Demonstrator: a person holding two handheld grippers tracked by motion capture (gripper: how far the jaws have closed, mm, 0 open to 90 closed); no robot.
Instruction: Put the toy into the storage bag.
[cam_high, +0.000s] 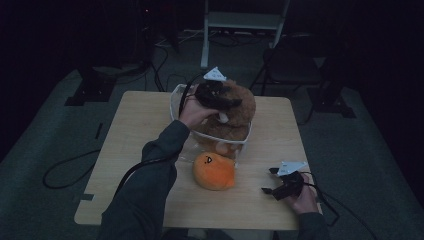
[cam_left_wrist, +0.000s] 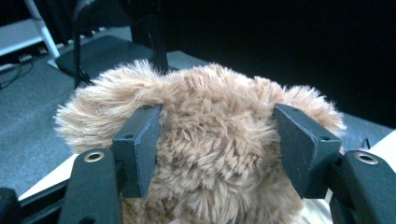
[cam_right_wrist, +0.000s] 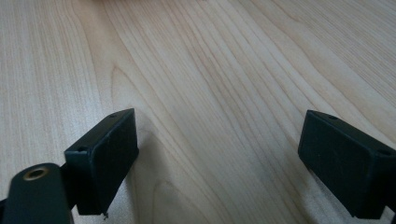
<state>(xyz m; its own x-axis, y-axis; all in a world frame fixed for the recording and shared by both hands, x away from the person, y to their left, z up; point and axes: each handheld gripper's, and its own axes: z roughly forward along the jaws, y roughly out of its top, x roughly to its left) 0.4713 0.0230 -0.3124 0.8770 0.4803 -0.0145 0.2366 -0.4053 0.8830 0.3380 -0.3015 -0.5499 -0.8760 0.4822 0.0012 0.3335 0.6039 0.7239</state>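
**Left tool closing on the brown plush toy in the clear bin**

The left tool (cam_high: 220, 100) is reaching over the far middle part of the desk (cam_high: 135, 130), and the brown plush toy (cam_left_wrist: 210, 154) is sitting between its two jaws. In the left gripper view both black pads are pressing into the long fur, one on each side of the toy, so the tool is gripping it. The toy is lying directly under and in front of this tool, and it is resting in a clear plastic bin (cam_high: 210, 140), with its upper part rising above the rim. An orange plush toy (cam_high: 214, 171) is lying on the desk on the near side of the bin, just beside its wall and below the left tool.

The right tool (cam_high: 277, 182) is resting low over the near right part of the desk, well apart from both toys. Its jaws are standing wide open, and between them the bare light wood is showing.
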